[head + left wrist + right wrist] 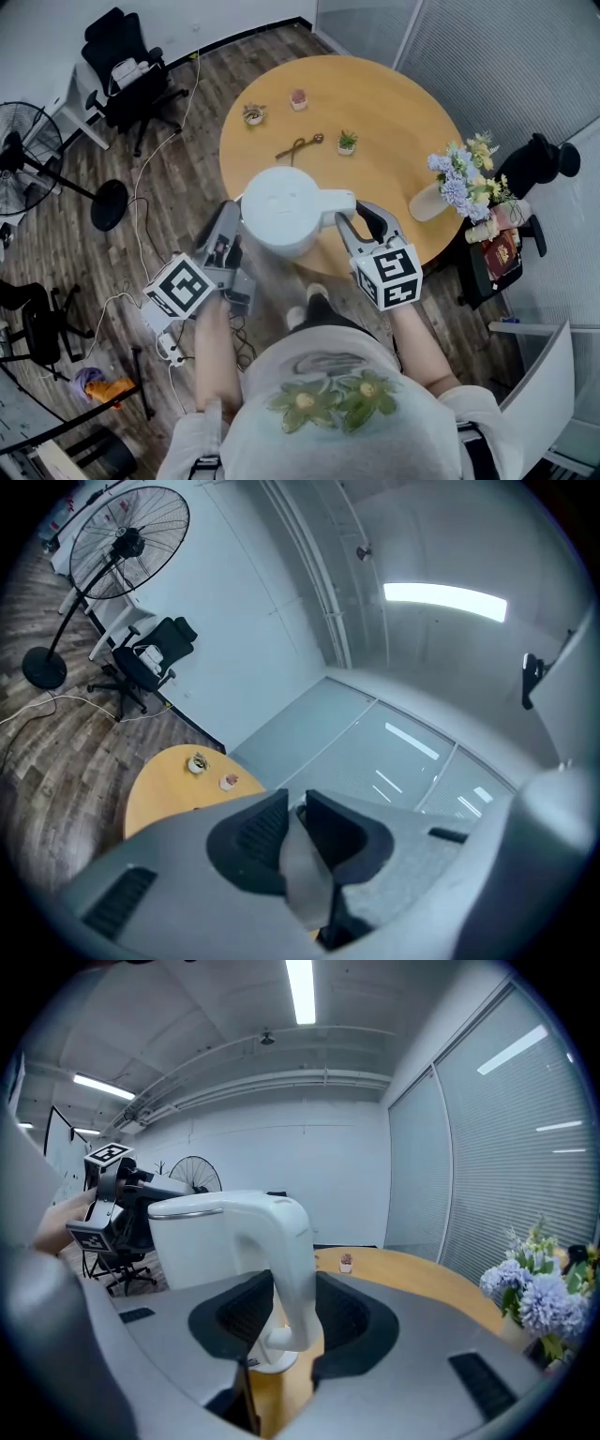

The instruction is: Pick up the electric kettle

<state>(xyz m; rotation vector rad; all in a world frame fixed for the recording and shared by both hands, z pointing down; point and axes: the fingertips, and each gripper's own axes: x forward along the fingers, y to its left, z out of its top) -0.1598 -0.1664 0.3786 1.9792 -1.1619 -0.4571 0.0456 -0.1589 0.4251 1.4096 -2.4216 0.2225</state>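
Observation:
I see the white electric kettle [286, 211] held over the near edge of the round wooden table [394, 122]. My right gripper [356, 214] comes in from the right and is shut on the kettle's handle [333, 199]. In the right gripper view the curved handle [291, 1269] stands upright between the two pads, with the kettle's body [206, 1241] beyond it. My left gripper [230, 230] lies against the kettle's left side. In the left gripper view its jaws [298, 817] are nearly closed on a thin grey strip [305, 874]; I cannot tell what the strip is.
On the table stand a vase of flowers [459, 183] at the right edge, three small potted plants [254, 114] [298, 98] [347, 142] and a small metal item [298, 145]. A standing fan [28, 150], an office chair [127, 75] and cables are on the floor to the left.

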